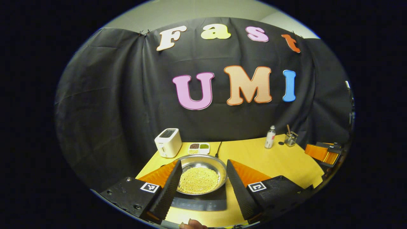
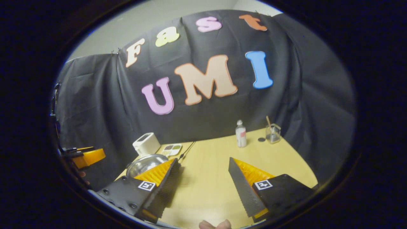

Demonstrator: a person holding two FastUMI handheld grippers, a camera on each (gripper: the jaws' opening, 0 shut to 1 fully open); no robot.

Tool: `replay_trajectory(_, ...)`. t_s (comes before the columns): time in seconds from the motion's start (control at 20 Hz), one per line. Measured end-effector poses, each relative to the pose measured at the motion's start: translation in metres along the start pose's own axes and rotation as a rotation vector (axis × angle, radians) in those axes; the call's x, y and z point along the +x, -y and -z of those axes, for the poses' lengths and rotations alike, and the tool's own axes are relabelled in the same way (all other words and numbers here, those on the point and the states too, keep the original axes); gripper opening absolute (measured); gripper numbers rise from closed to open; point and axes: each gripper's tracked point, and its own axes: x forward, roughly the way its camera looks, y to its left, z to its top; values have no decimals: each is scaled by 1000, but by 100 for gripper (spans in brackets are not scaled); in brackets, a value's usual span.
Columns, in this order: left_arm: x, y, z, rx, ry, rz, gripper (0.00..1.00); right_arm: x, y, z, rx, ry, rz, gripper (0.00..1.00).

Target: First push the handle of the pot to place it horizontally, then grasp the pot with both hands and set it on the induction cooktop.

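Note:
A steel pot [image 1: 203, 165] holding yellow beans sits on the black induction cooktop [image 1: 198, 203] at the table's near left. In the left gripper view my left gripper [image 1: 203, 162] is open, its fingers standing apart on either side of the pot and above it, touching nothing. The pot's handle is hidden. In the right gripper view the pot [image 2: 143, 163] lies to the left, partly behind my left finger. My right gripper [image 2: 203, 160] is open over bare table. The other gripper's orange body [image 2: 87, 157] hangs at the far left.
A white toaster [image 1: 168, 142] and a small tray of samples [image 1: 198, 148] stand behind the pot. A bottle [image 1: 270, 136] and a glass jar with a stick [image 1: 290, 138] are at the back right. A black cord [image 1: 218, 149] runs toward the cooktop. The yellow table [image 1: 279, 162] stretches right.

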Motion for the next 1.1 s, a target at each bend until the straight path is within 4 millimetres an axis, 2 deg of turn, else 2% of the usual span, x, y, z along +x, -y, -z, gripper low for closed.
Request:
replay_trajectory(0.05,-10,10,-12,0,34,15,86,-10,3,-17,17,51,5,93)
replay_trajectory(0.2,-35,39,-40,-2,103,56,86,-43,4,-43,22,103,-4,93)
replay_trajectory(0.3,-49,57,-62,-9,162,98,85,-60,0,-73,19,155,-12,93)
replay_trajectory(0.4,-60,67,-80,-21,205,135,85,-80,-8,-102,19,220,-15,93)
replay_trajectory(0.5,-69,71,-93,-49,235,171,85,-99,-9,-121,-44,279,9,92)
replay_trajectory(0.7,-83,42,-94,-83,230,133,85,-125,-33,-121,-176,273,15,93)
replay_trajectory(0.8,-91,35,-82,-108,216,134,84,-129,-40,-127,-192,275,25,93)
replay_trajectory(0.9,-95,26,-72,-134,206,132,84,-137,-52,-118,-186,262,18,93)
replay_trajectory(0.95,-98,22,-67,-149,201,127,93,-140,-50,-117,-202,261,24,93)
replay_trajectory(1.05,-101,15,-63,-177,199,122,84,-146,-51,-112,-211,254,29,93)
replay_trajectory(1.1,-103,11,-59,-178,187,111,89,-148,-54,-108,-200,244,24,93)
